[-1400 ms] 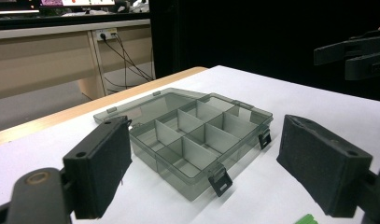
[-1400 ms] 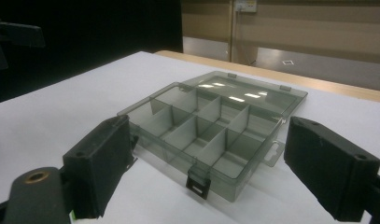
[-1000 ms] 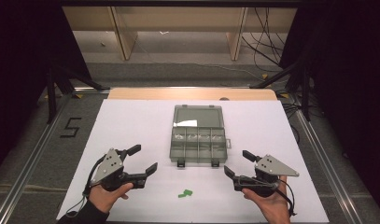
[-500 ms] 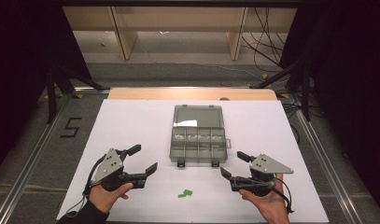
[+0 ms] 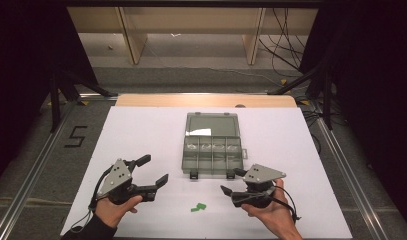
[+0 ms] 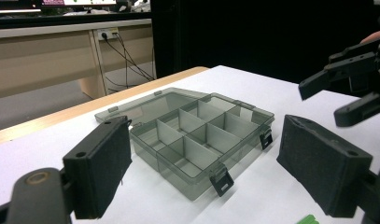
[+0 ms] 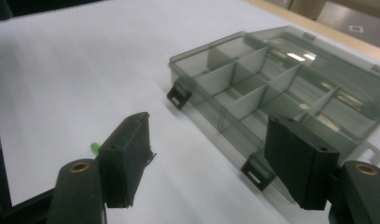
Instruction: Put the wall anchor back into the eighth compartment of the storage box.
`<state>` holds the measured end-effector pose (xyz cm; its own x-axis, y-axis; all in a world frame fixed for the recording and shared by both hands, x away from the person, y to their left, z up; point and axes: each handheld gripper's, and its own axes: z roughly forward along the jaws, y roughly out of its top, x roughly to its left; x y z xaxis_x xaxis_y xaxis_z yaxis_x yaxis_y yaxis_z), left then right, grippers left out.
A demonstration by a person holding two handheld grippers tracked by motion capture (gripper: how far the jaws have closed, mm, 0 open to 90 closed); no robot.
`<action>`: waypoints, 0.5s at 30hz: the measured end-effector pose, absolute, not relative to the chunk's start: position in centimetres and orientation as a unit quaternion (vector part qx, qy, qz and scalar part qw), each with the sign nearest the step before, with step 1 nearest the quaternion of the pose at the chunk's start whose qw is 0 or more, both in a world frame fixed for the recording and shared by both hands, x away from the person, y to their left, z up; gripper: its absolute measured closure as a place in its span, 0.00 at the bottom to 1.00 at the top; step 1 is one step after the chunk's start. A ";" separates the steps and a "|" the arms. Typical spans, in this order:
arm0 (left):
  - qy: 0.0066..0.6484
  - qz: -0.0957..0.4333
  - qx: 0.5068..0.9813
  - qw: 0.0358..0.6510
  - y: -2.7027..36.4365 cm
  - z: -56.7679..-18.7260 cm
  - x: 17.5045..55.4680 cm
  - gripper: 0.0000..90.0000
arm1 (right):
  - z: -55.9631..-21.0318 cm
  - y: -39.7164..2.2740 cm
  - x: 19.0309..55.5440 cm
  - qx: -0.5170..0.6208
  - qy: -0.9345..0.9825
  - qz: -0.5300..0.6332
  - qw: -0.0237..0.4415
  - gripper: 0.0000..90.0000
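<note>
Progress: early. Green piece [image 5: 198, 206] lies loose on the bench [image 5: 141, 130], near the open organiser box [image 5: 211, 150]. Right hand-held gripper [image 5: 230, 183] has just been closing, nothing between; left hand-held gripper [image 5: 155, 170] wide, empty.

A white sheet [image 5: 141, 130] covers the table, and a strip of bare wood [image 5: 206, 100] shows along its far edge. Metal rails [image 5: 36, 175] run down both sides. On the grey floor at the left is a black 5 [image 5: 76, 136]. Beyond the table stand 2 pale wooden legs [image 5: 132, 42], with black cables [image 5: 283, 47] trailing at the right.
</note>
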<state>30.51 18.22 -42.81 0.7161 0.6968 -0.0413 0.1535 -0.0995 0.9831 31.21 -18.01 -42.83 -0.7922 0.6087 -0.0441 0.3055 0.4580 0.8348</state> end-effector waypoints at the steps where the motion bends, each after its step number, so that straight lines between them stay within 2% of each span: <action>1: 0.301 0.226 0.706 0.600 18.2 -42.8 30.5 0.18 | -42.9 -17.6 31.3 0.262 0.845 0.436 0.168 0.42; 4: 0.301 0.226 0.705 0.601 18.3 -42.8 30.5 0.18 | -43.0 -16.1 31.6 0.232 0.868 0.408 0.160 0.45; 15: 0.300 0.227 0.705 0.601 18.3 -42.8 30.5 0.18 | -43.9 -13.5 32.5 0.193 0.905 0.353 0.138 0.47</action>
<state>30.54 18.28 -42.80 0.7170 0.6959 -0.0408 0.1508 -0.0976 0.9837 32.48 -13.46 -43.91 -0.8875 0.4467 -0.1135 0.2516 0.6759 0.6927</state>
